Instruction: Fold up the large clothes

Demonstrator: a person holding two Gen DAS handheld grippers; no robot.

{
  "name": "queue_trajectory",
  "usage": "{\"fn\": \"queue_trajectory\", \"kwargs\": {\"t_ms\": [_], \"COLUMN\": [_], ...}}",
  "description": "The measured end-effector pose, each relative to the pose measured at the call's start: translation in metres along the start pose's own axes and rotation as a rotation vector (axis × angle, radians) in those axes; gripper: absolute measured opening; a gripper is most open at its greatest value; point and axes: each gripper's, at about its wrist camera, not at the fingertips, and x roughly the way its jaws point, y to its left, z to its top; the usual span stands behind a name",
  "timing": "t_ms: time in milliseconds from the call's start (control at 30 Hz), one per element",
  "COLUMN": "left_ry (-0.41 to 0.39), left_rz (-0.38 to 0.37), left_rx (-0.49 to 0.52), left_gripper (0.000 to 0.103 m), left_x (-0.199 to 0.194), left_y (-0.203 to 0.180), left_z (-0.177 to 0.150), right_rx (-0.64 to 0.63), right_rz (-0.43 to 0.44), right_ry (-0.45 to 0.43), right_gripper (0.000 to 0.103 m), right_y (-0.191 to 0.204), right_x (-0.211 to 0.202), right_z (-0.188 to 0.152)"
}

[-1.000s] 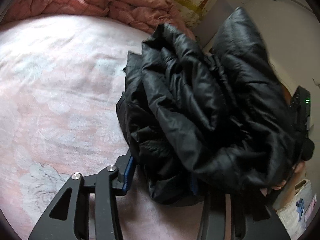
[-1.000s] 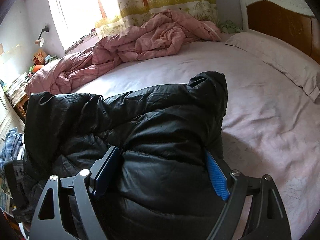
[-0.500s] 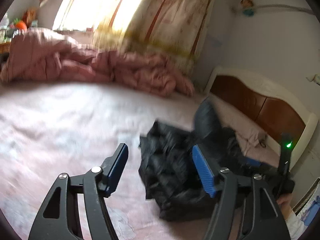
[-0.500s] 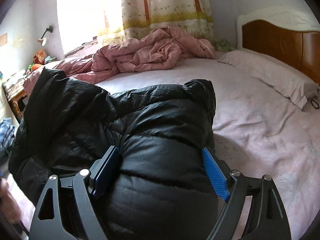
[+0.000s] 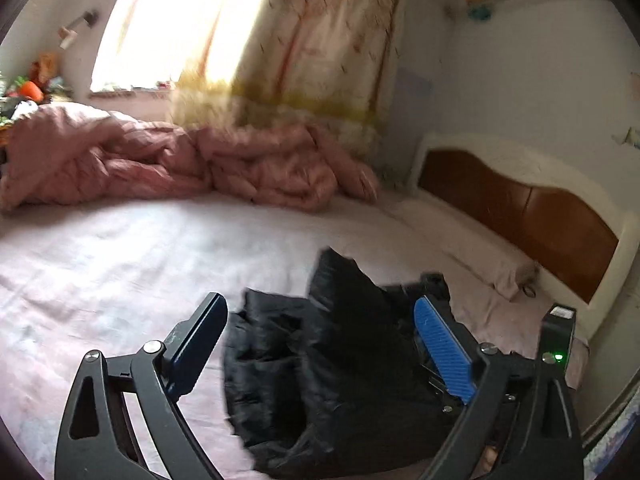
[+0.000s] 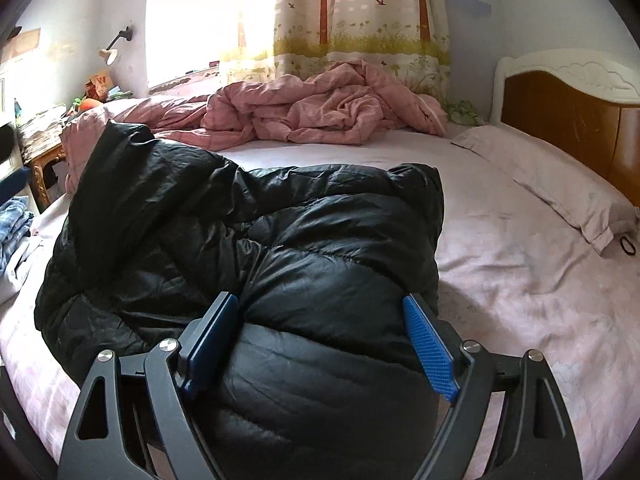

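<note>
Two tongs, left [image 5: 320, 344] and right [image 6: 322, 340], both spread apart around black jacket [image 6: 248, 248].

Curtain [image 5: 304, 52] and quilt [image 5: 180, 164] motion-blurred.

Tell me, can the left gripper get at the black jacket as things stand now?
Probably yes. The left gripper is open and the jacket lies bunched on the bed right ahead of it, with nothing between them.
</note>
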Motion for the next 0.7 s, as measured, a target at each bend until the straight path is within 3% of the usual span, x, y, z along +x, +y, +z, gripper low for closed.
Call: {"fn": "queue_trajectory", "kwargs": {"t_ms": [200,333,533,700], "left_ry": [0.081,0.11,0.166,0.206], "left_rz": [0.106,0.225,0.28,0.284], "left_rx": [0.028,0.002,-0.001,-0.053], "left_gripper": [0.094,0.094,0.096,0.098], "left_x": [0.035,0.042,0.049,0.052], "left_y": [-0.006,0.01,0.03,0.042], "left_z": [-0.011,-0.03,-0.061,-0.077], "right_rx": [0.005,0.006,0.076,0.198], "right_rz": [0.019,0.023,0.016,0.034], "right_ry": [0.006,0.001,-0.051,-0.062], "right_gripper": [0.086,0.086,0.086,0.088], "right_y": [-0.004,-0.006,-0.015,-0.042], "right_x": [-0.001,-0.002,-0.016,-0.023], "right_z": [0.0,-0.001,0.004,0.011]}}
